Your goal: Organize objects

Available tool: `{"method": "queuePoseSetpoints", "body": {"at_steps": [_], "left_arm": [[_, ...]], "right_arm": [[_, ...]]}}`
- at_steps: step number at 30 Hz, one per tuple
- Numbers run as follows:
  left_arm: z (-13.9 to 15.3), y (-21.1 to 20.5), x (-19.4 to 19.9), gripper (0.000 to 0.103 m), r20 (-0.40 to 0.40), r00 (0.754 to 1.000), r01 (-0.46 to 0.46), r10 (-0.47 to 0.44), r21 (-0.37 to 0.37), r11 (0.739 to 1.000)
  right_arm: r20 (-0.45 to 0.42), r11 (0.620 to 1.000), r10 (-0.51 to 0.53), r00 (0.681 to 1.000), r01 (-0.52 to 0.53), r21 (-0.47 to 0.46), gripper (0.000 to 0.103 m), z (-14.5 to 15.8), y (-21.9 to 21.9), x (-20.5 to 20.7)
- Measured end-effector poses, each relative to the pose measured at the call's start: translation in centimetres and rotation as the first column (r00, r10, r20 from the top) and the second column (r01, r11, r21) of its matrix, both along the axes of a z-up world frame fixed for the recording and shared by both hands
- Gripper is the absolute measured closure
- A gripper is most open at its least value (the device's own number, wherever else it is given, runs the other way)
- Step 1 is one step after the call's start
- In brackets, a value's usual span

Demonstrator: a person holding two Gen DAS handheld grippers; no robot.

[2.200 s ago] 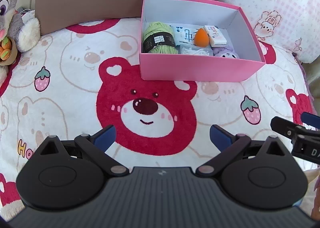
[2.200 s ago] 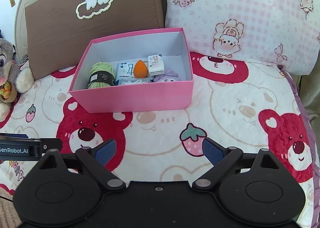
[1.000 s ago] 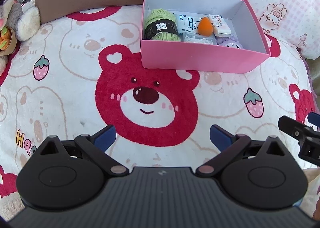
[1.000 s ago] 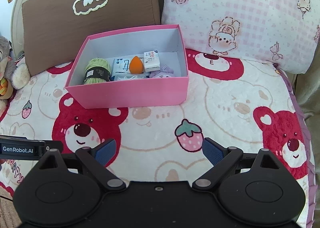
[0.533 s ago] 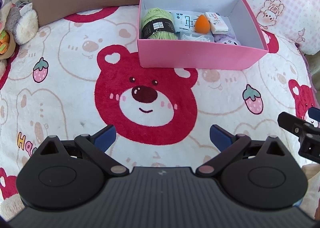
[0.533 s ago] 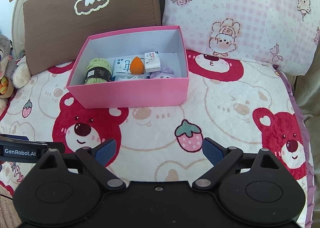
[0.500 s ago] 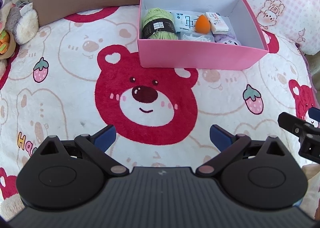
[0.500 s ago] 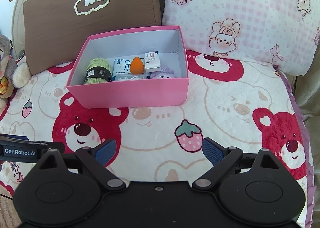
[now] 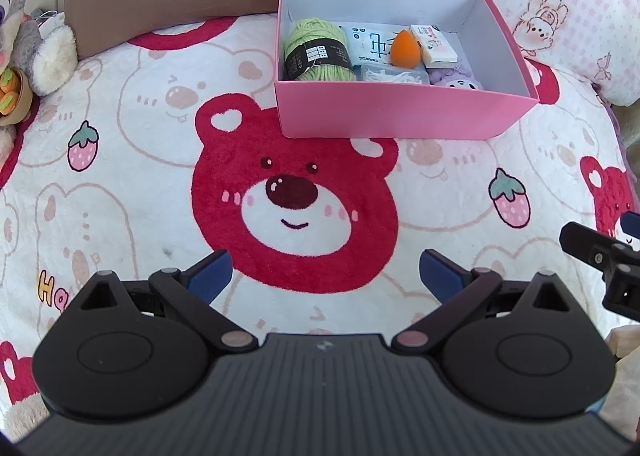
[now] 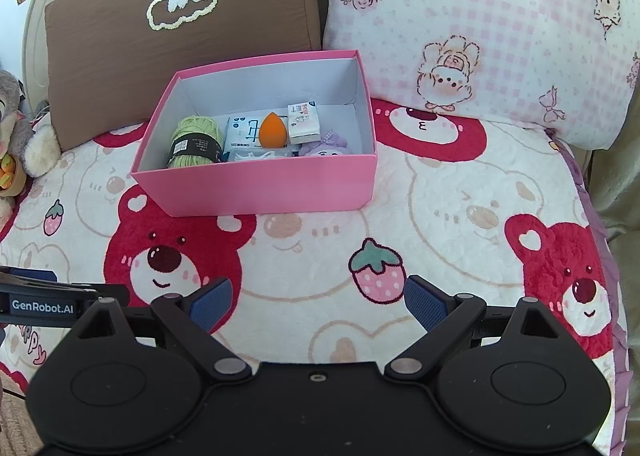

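two grippers hang over the bear-print blanket (image 9: 120, 159), well short of the pink box (image 10: 256, 179), and neither carries anything. the left gripper (image 9: 325, 270) has its blue-padded fingers (image 9: 210, 270) spread wide with only the red bear face showing between them. the right gripper (image 10: 318, 298) is likewise spread apart and empty, its pads framing a printed strawberry; its black side also pokes in at the right edge of the left wrist view.

the pink box sits on the blanket toward the pillows, lid off, white inside. along its left wall lies a green yarn skein (image 9: 318, 51) with a black label band. beside that is a white packet (image 9: 370, 43) with blue print, and an orange teardrop sponge (image 10: 273, 130) rests on it. a small white carton (image 9: 434, 45) lies just right of the sponge. against the near wall are a clear bag with something white in it (image 9: 394, 75) and a lilac plush toy (image 10: 326, 145).

behind the box stand a brown pillow (image 10: 180, 15) and a pink checked pillow (image 10: 480, 27). a grey stuffed rabbit (image 9: 24, 23) sits at the far left edge.
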State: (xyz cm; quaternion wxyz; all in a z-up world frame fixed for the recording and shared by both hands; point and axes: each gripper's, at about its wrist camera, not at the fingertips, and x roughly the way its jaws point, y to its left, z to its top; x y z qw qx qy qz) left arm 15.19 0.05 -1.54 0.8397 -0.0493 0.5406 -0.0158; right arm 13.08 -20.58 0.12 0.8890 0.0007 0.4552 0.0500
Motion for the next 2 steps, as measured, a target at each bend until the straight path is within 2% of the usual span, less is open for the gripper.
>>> {"method": "queuePoseSetpoints", "body": {"at_steps": [2], "left_arm": [[-0.01,-0.01,0.02,0.002,-0.002,1.0,0.001,-0.001,-0.002,1.0]], "right_arm": [[0.001,1.0,0.002,1.0,-0.002,-0.002,0.008,0.01,0.0,0.01]]}}
